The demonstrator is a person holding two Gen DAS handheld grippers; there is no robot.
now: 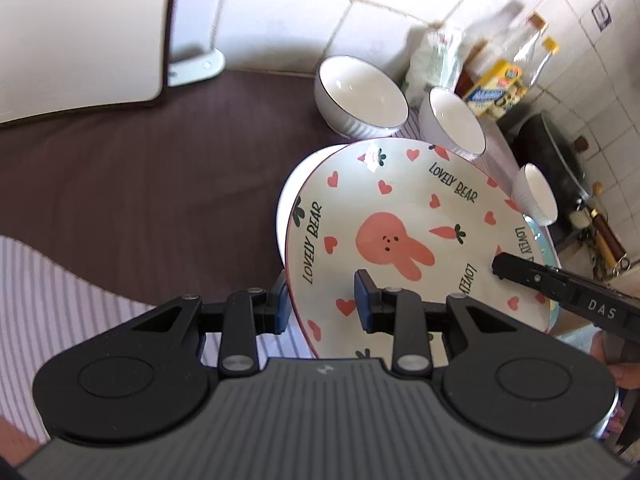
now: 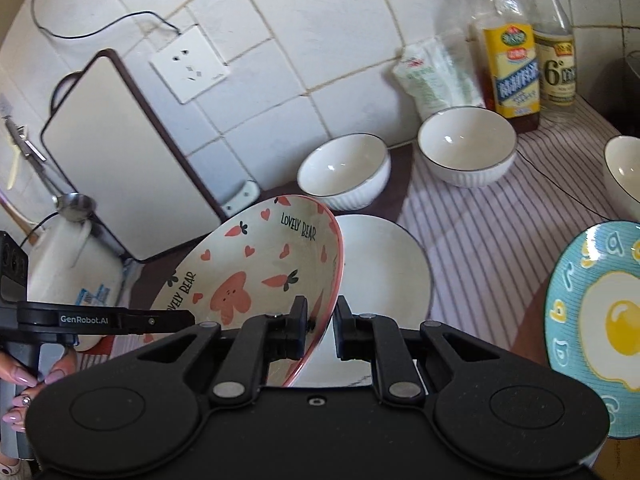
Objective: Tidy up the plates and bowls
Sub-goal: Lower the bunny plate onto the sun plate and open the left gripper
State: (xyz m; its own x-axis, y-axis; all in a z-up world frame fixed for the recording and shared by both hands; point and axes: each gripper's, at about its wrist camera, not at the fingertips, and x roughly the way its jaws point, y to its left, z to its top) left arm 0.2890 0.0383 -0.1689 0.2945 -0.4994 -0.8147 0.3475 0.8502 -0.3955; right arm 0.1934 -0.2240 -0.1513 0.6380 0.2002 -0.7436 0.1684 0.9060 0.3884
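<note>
Above the plain white plate [image 2: 384, 268], tilted steeply with its pink rim uppermost, hangs the rabbit-print plate [image 2: 256, 276], a shallow glazed ceramic dish printed with hearts, carrots and the words "LOVELY BEAR". Both grippers clamp it: the left gripper [image 1: 322, 300] pinches the rim edge nearest its camera between blue pads, and the right gripper [image 2: 322, 330] is nearly closed on the opposite rim, one finger inside the dish and one behind it. To my eye the step in hand is carrying this plate over to stack on the white plate, so the two hands should level it together, keep the rim grips square so the slick glaze cannot slide, and lower it centred before either lets go; a tilt this steep would let one edge strike first and chip. The white plate lies flat on the tabletop [image 2: 480, 232], half on a pale striped cloth and half on a dark brown one. Beyond the white plate stand ribbed white bowls with thin dark rims, one [image 2: 346, 170] just behind it, another [image 2: 468, 146] further right, a third [image 2: 624, 172] at the frame edge. Right of the white plate lies a blue fried-egg plate [image 2: 572, 320], and behind the bowls stand glass sauce bottles [image 2: 508, 60] against the glossy tiled wall.
</note>
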